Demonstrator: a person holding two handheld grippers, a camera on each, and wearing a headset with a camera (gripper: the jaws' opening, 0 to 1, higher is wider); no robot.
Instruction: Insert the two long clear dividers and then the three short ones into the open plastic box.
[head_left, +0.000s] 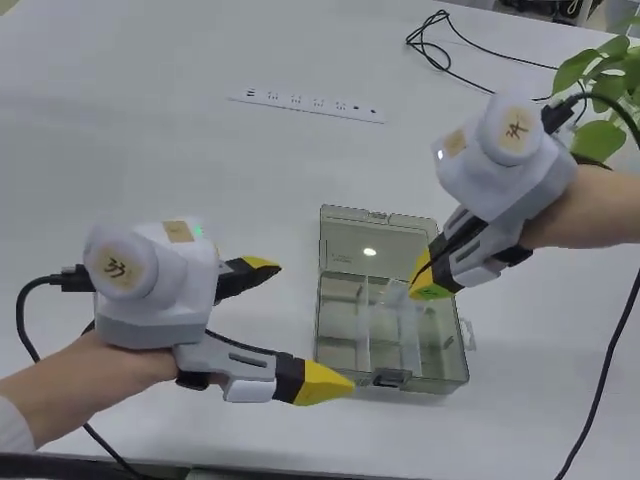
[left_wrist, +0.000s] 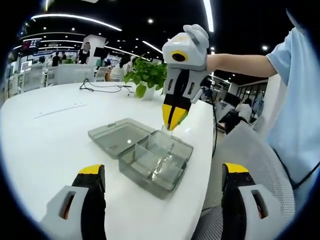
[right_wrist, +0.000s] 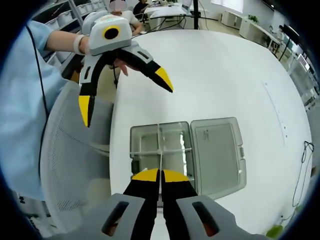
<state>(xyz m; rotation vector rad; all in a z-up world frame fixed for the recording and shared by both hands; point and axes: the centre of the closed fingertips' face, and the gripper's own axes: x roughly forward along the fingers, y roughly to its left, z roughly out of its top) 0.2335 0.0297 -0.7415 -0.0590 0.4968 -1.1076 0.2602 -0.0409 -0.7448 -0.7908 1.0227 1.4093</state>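
Right gripper (head_left: 425, 282): clamped on a clear divider (head_left: 398, 293), tips just above the tray.
Divider: a thin sheet, edge-on in the right gripper view, hanging from the tips into the right part of the tray. Cannot tell whether it is long or short.
Plastic box (head_left: 318, 330): open on the white bench, lid (head_left: 370, 235) lying flat on the far side. Some clear partitions stand inside.
Key relation: the tray is directly below the held sheet, which looks parallel to the hinge line. Seating probably needs a straight push down.
Left gripper (head_left: 290, 325): jaws spread wide, empty, beside the box's near-left corner, not touching.
Nearer arm: right.
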